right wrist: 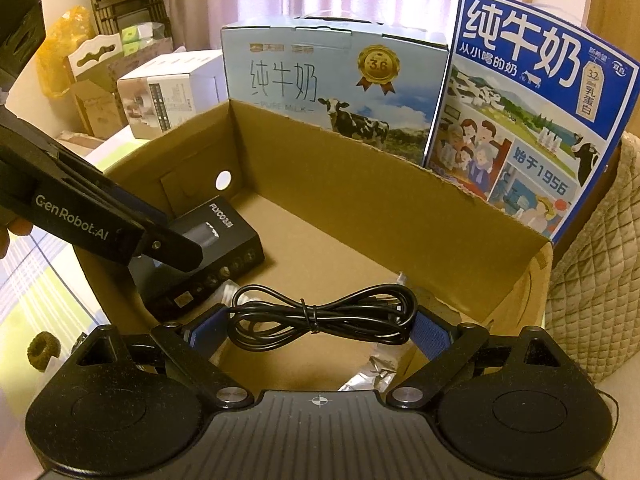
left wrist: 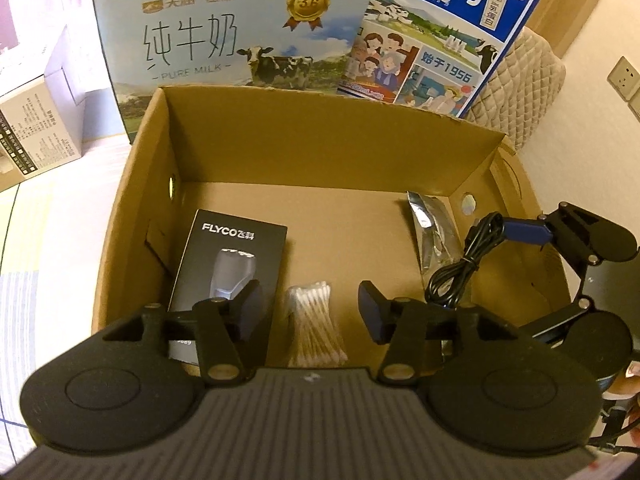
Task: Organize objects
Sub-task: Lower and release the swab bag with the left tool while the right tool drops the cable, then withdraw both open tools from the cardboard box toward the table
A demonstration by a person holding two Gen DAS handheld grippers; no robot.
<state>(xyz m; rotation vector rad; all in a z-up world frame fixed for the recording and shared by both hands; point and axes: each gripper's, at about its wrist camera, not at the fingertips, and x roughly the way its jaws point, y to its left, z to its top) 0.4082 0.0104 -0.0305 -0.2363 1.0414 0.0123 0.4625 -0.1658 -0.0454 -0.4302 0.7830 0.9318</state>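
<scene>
An open cardboard box [left wrist: 280, 148] holds a black FLYCO box [left wrist: 230, 256], a clear pack of cotton swabs [left wrist: 316, 320] and a silver foil packet [left wrist: 434, 232]. My left gripper [left wrist: 310, 312] hangs open low inside the box. The swab pack lies on the floor between its fingers, and the pads stand clear of it. My right gripper [right wrist: 316, 334] is over the box's right side, shut on a tied coil of black cable [right wrist: 320, 314] that spans the gap between its blue pads [right wrist: 430, 336]. In the left wrist view the cable [left wrist: 460, 268] dangles above the floor.
Two milk cartons, pale blue [left wrist: 240, 40] and dark blue [left wrist: 440, 40], stand against the box's far wall. A white carton [left wrist: 36, 124] sits at the left and a quilted cushion [left wrist: 528, 92] at the right. A brown hair tie [right wrist: 42, 350] lies on the striped cloth.
</scene>
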